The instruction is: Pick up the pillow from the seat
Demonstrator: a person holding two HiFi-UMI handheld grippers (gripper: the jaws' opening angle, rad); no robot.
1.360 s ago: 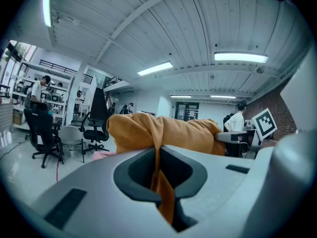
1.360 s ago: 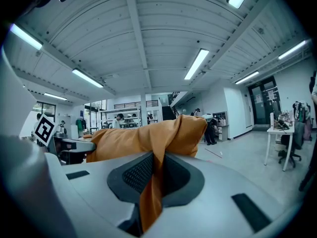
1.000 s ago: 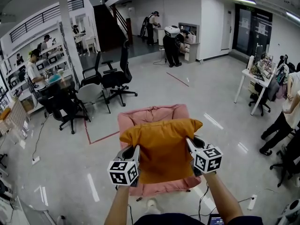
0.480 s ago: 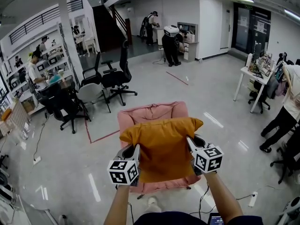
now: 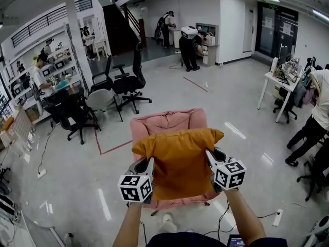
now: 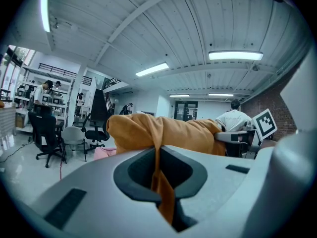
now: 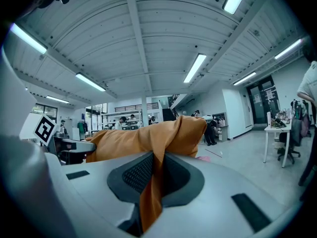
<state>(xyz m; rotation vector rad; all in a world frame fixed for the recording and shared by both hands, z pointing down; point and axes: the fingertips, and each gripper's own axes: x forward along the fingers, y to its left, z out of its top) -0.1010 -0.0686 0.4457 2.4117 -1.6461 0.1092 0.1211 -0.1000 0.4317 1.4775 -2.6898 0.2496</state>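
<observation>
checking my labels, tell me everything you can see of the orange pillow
The orange pillow looks like soft, plain fabric, roughly rectangular, its top edge bulging and creased. The left gripper and right gripper each pinch a fold of cloth at its sides. It hangs over the pink armchair; whether they touch is unclear.

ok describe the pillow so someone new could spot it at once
Find the pink armchair alone on the glossy floor, right of the black office chairs. Above it the left gripper and right gripper each pinch a side of the pillow. Mustard-orange, soft and creased, it stands out from the pink chair beneath.
</observation>
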